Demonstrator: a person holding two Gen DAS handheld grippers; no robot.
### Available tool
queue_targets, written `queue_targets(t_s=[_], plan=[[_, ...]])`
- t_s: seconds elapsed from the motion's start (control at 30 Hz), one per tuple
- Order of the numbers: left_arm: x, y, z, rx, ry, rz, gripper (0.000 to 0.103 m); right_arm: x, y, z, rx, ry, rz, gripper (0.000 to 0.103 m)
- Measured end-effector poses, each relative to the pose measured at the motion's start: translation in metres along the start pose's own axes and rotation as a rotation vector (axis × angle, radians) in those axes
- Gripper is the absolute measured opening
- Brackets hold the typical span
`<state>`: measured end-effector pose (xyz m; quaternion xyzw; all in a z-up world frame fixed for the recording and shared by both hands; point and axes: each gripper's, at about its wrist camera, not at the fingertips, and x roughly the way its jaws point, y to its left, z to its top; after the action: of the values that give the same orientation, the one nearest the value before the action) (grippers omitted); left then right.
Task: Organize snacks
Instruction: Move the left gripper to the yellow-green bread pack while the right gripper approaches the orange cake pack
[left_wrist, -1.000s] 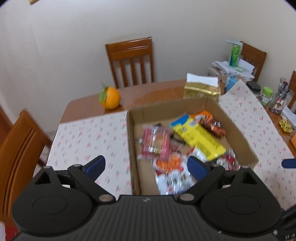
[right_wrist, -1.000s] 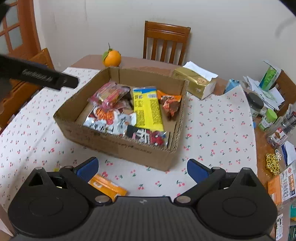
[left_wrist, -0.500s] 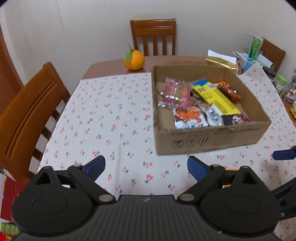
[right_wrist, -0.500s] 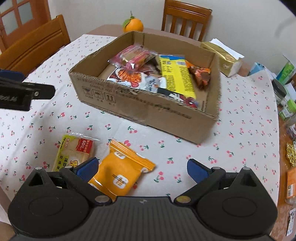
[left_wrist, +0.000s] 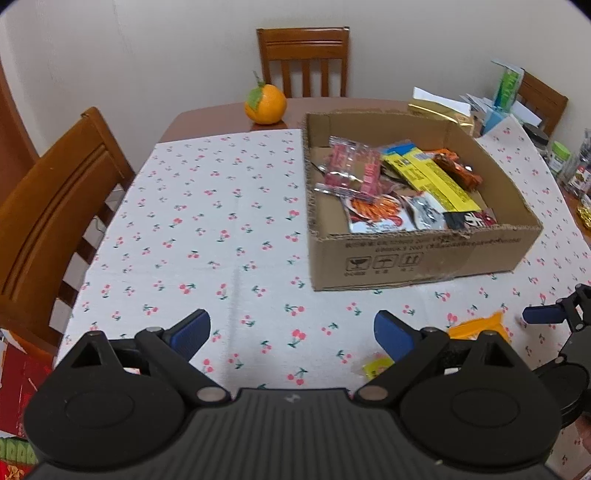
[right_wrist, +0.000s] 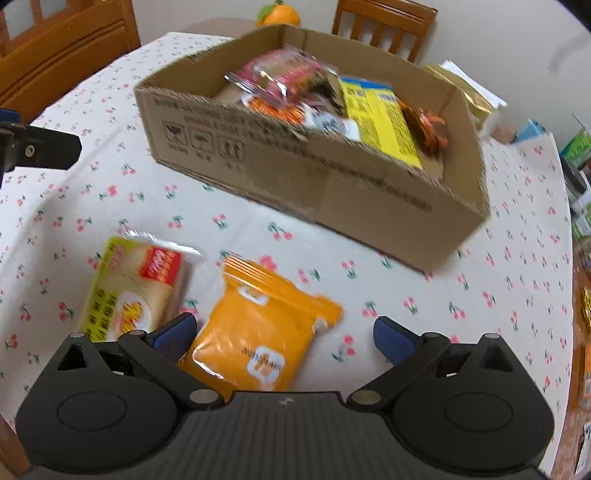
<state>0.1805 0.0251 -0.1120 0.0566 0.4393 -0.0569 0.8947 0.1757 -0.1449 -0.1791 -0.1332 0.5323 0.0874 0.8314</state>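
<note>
Left claw (left_wrist: 291, 332): jaws wide, nothing between them, over bare cherry-print cloth (left_wrist: 207, 229) on the surface. Right claw (right_wrist: 282, 332): jaws wide, hovering low over the orange packet (right_wrist: 258, 332), which lies between the pads; no contact visible. Yellow packet (right_wrist: 129, 288) lies just left of the orange one, flat on the cloth, its near corner hidden behind the right claw's left finger. Both packets sit near of the box (right_wrist: 332, 192), apart from it. Box is open-topped, on the cloth toward the right, holding assorted snacks: a long yellow pack (left_wrist: 432, 177), a pink pack (left_wrist: 354, 166) and others overlapping. An orange fruit (left_wrist: 266, 103) stands on bare wood at the far edge. Chairs (left_wrist: 303, 59) stand at the far and left sides.
</note>
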Motion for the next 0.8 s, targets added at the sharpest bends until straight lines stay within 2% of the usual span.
queue_targets(t_s=[0.17,0.33,0.63,0.8], plan=[[0.005,-0.015,-0.001,0.021,0.015,-0.047,0.095,0.003,-0.016,-0.013,0.025,0.027,-0.019,0.103],[0.010,-0.031,-0.007,0.028,0.036,-0.086,0.095,0.007,-0.036,-0.020,0.080,0.037,0.073,0.103],[0.018,-0.053,-0.026,0.002,0.061,-0.135,0.100,0.008,-0.043,-0.022,-0.007,0.002,0.113,0.103],[0.028,-0.058,-0.037,-0.039,0.099,-0.117,0.100,0.008,-0.045,-0.024,-0.044,-0.019,0.132,0.103]])
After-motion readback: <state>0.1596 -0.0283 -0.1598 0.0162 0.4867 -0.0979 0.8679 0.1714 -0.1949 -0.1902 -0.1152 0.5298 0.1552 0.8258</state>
